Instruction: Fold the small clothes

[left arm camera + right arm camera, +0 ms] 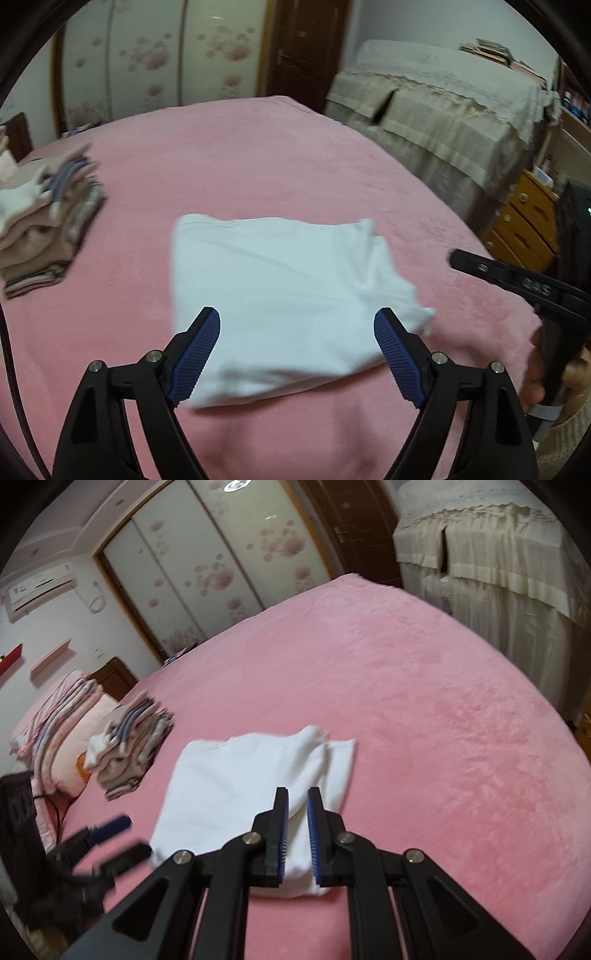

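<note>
- A white cloth point(280, 291) lay folded on the pink bed point(258, 158), on the near side, in front of both tongs.
- The left tongs point(297, 328) stood wide apart above the near edge of the cloth. Nothing was pinched between the blue pads point(195, 354).
- The right tongs point(297, 805) stood narrow, with only a thin gap. They were over the near right part of the cloth, but I could see light between the pads and no cloth caught there, so I think they held nothing.
- A hand point(535, 373) showed at the right edge of the left view, holding the other tool.
- A pile of folded clothes point(40, 221) sat far to the left on the bed, well apart from the white cloth.
- The white cloth looked mostly folded, but its right side was lumpy and a flap stuck out at the far right corner point(343, 749).
- I think the job at hand was letting go and checking the fold.
- To do it well, the tongs should lift away straight, so the pads do not drag the top layer.
- The loose flap could be tucked flat with a soft push, not a tug.
- Then the cloth could be picked up from both near corners together, so it would not fall open on the way to the pile.
</note>
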{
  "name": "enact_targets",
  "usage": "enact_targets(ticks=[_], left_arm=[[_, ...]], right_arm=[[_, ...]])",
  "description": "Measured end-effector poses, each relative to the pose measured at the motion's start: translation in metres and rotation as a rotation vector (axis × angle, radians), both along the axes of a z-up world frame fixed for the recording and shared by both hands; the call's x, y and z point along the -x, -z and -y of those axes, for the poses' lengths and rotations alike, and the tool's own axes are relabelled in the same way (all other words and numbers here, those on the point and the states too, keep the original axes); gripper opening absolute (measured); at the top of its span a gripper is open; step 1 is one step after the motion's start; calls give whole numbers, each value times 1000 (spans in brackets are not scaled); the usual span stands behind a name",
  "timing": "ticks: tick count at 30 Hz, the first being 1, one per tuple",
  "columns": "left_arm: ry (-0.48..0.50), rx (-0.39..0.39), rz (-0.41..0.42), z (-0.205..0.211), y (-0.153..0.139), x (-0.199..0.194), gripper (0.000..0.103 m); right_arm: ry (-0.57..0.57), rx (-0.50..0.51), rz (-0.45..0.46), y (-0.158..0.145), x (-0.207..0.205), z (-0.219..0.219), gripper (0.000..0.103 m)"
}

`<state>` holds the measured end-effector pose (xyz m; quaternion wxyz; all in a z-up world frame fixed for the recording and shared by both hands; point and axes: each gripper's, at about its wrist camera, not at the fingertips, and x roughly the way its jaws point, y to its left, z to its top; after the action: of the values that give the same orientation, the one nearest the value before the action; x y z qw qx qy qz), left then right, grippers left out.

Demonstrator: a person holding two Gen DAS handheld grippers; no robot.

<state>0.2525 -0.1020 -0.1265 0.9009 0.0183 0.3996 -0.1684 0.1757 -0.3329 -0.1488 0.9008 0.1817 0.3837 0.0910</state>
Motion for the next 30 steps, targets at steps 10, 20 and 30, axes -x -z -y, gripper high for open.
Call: enact_targets(ticks=[10,20,30], left_arm=[[-174,-8,-103,-76,41,-15,85],[-166,20,-171,-64,65,-38,85],[-128,-1,-234,-64,95,-40,90]], right_arm=[[-106,23,-68,27,-2,-36,27],[-96,50,-108,41,-5,-37,13],[20,-24,-177,86,18,-22,11]])
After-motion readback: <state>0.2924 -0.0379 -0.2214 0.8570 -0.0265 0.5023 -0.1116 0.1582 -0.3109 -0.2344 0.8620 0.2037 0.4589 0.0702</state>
